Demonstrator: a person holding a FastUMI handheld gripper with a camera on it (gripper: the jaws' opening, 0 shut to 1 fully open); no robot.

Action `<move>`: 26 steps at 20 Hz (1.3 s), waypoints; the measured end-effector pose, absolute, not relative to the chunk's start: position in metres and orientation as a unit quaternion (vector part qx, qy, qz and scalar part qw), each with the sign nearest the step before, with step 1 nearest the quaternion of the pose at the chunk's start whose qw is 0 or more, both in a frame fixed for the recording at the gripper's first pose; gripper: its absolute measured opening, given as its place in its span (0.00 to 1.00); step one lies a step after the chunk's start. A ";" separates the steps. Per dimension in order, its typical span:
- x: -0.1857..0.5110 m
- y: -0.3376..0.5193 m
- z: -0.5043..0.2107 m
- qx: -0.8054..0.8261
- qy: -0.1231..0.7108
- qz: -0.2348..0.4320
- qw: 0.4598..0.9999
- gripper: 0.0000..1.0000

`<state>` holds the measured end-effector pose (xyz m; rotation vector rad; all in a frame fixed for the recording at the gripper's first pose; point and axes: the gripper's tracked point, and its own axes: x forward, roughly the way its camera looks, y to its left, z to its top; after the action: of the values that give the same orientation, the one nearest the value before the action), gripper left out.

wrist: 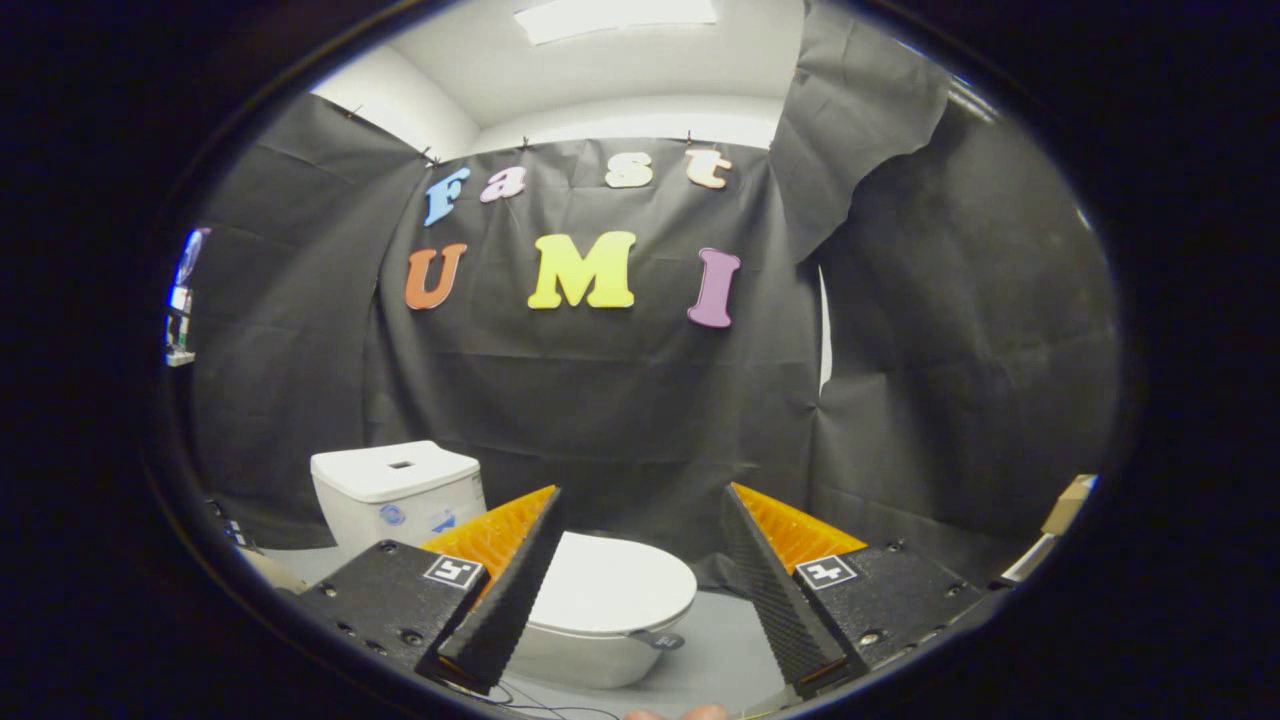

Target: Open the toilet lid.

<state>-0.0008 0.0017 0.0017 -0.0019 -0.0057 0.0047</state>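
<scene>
Above closed toilet lid [612,585]: tool [640,500] level, fingers spread.

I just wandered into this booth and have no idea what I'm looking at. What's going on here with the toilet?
A person is holding a hand-held two-finger gripper and aiming it at a small white ceramic toilet standing on the grey floor. The gripper's fingers are spread wide open and hold nothing. The toilet's white oval lid is still down, lying flat just ahead of the fingers, with the white boxy tank behind it against the black cloth wall. So the lid has not yet been touched or lifted.
</scene>
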 end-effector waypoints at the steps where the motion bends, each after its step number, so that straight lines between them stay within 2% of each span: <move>1: 0.000 0.002 0.001 0.001 -0.002 0.002 1.000 0.98; 23: 0.031 -0.006 -0.049 0.015 0.075 -0.010 0.997 0.99; 26: 0.036 -0.007 -0.078 0.014 0.137 -0.020 0.990 0.99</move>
<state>0.0363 -0.0075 -0.0779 0.0273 0.2751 -0.0406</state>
